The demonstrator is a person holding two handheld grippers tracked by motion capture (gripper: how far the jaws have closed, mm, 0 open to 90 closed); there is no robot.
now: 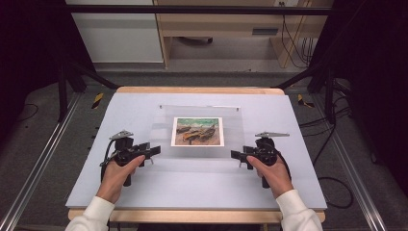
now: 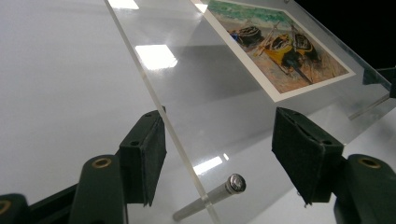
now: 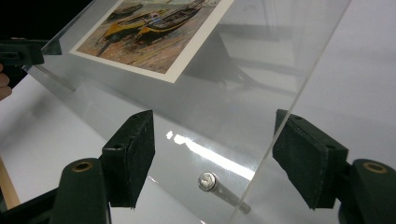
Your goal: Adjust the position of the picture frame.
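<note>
**On the worktop: one clear frame, two claws**

On the grey worktop [image 1: 144, 192] lies one clear acrylic frame [image 1: 197, 159] holding one boat picture [image 1: 197, 131]. The left claw [image 1: 155, 150] and right claw [image 1: 235, 155] straddle its opposite edges, jaws apart, not pressing. Two metal standoffs [image 2: 215, 192] show; the frame's edges are hard to trace.

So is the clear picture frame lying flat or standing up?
Lying flat. The clear picture frame rests on the table on short metal pegs, its boat picture facing up.

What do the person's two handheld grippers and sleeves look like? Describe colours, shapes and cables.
Both the left gripper and the right gripper are black, each with two blocky jaws faced with dark flat pads, brass-coloured rivets, a grey three-cornered plate on top and a thin black cable. The sleeves are white.
</note>
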